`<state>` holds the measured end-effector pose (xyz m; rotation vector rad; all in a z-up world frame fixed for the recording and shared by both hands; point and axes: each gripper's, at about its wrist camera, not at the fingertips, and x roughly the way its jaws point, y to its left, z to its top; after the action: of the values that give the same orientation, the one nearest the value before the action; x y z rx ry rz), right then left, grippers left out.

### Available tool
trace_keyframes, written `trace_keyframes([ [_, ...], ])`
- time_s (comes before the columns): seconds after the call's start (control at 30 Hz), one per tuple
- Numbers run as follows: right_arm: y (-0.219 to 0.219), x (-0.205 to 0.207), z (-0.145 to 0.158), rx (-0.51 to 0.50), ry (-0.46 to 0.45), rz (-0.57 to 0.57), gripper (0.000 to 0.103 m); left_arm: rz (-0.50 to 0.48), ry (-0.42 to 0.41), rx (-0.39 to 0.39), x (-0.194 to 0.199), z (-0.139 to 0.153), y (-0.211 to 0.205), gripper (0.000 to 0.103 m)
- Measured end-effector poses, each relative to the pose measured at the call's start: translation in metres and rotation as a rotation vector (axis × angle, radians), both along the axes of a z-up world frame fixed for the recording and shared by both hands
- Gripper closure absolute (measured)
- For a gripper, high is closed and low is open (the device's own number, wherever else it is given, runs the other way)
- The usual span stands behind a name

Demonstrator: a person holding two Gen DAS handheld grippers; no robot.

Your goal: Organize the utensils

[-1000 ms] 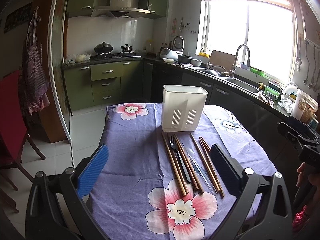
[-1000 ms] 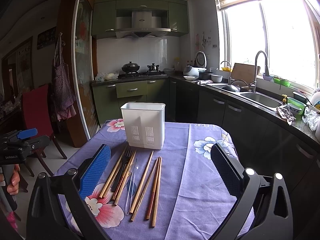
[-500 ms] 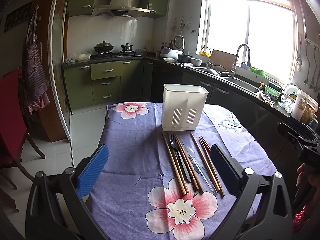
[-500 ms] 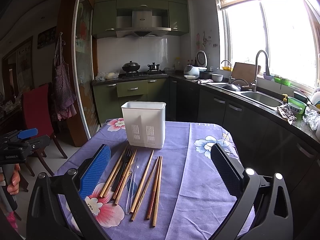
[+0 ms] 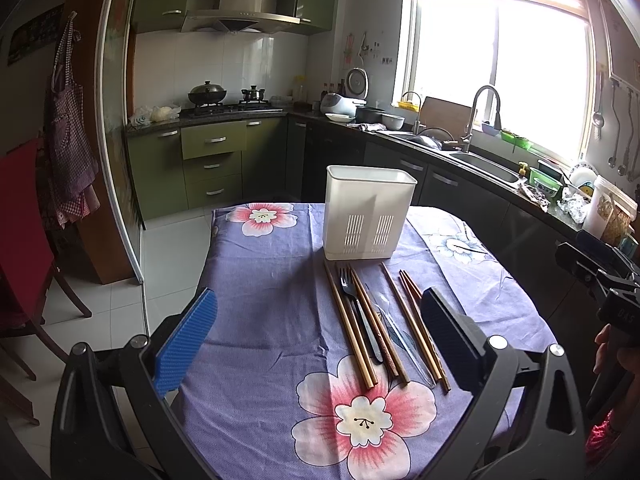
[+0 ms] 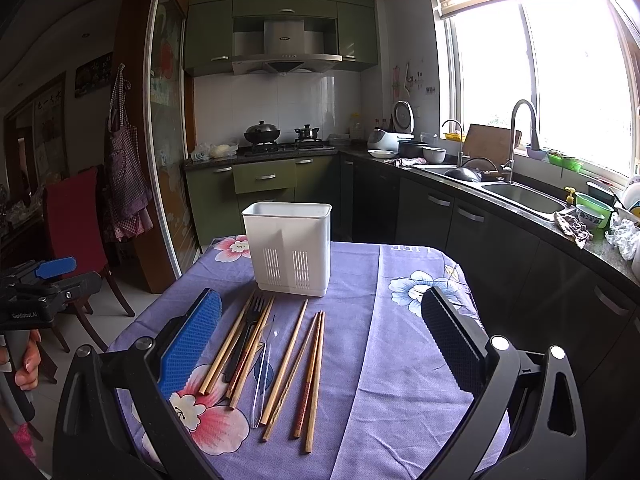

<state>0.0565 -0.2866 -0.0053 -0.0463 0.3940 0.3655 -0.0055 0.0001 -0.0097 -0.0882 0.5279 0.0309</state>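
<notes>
Claws hovering wide over table, nothing gripped.
Left claw point(image 5: 316, 332) and right claw point(image 6: 320, 340) are both gaping empty; chopsticks point(image 6: 286, 360), black fork point(image 6: 245, 334) and a clear utensil point(image 6: 262, 376) are lying flat on the floral tablecloth point(image 6: 400, 360), just in front of the upright white holder point(image 6: 290, 246).

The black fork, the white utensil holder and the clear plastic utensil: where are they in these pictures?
black fork point(image 6: 255, 307), right wrist view, on its tines.
white utensil holder point(image 5: 368, 216), left wrist view, on its front wall.
clear plastic utensil point(image 6: 262, 376), right wrist view, on its handle.
</notes>
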Motion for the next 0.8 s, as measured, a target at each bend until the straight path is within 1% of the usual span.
trace_keyframes([
  [0.27,0.000,0.000,0.000,0.000,0.001,-0.001,0.004,0.001,0.000,-0.002,0.003,0.004,0.002,0.006],
  [0.57,0.001,-0.001,-0.003,0.000,0.004,0.002,0.004,0.003,0.001,-0.002,0.002,0.000,0.001,0.006],
  [0.8,0.004,0.006,-0.014,-0.004,0.026,0.005,0.004,0.001,0.020,0.000,0.007,-0.005,0.003,0.006],
])
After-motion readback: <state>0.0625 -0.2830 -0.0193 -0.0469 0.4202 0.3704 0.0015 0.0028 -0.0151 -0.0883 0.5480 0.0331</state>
